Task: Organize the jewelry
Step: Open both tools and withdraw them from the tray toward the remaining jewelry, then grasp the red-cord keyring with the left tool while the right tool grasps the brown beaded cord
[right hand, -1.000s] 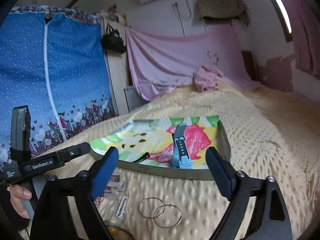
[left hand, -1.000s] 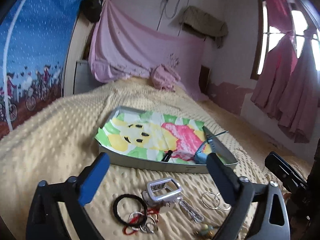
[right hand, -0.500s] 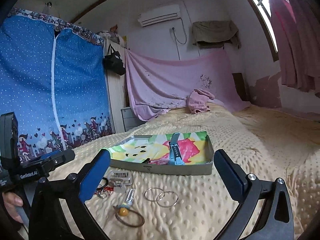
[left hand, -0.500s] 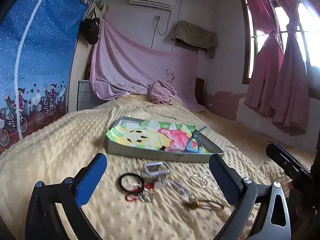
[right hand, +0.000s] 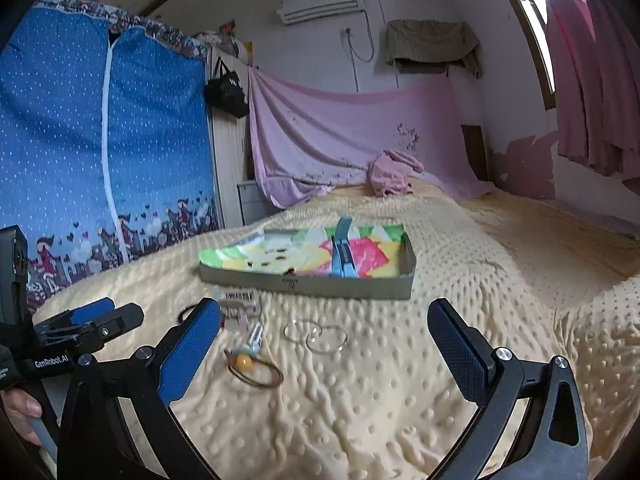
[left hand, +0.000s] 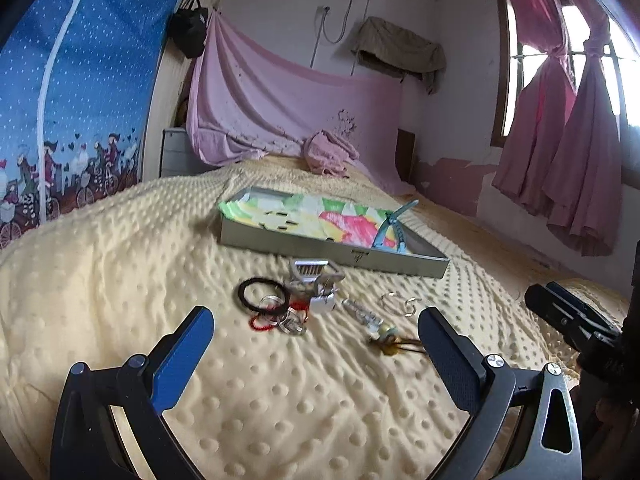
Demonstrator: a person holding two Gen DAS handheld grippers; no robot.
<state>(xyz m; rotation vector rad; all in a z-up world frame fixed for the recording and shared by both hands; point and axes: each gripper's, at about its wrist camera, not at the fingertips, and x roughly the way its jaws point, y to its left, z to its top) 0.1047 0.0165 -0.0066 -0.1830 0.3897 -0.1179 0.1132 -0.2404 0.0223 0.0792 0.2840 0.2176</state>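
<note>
Lowest in both frames, the left tool [left hand: 316, 348] and right tool [right hand: 324, 344] stand wide apart, empty; the right's jaws have just been opening. Mid-frame on the yellow bed [right hand: 400, 392] lie hoop earrings [right hand: 316, 334], a black hair tie [left hand: 262, 294] (partly blurred). Farther up, the tray [right hand: 320, 286] holds a blue watch [right hand: 343, 256].

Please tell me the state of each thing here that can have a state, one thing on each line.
Left hand-held gripper: open, empty.
Right hand-held gripper: open, empty.
Tray: holds a blue watch.
Two rings: on the blanket, outside the tray.
Black hair tie: on the blanket.
</note>
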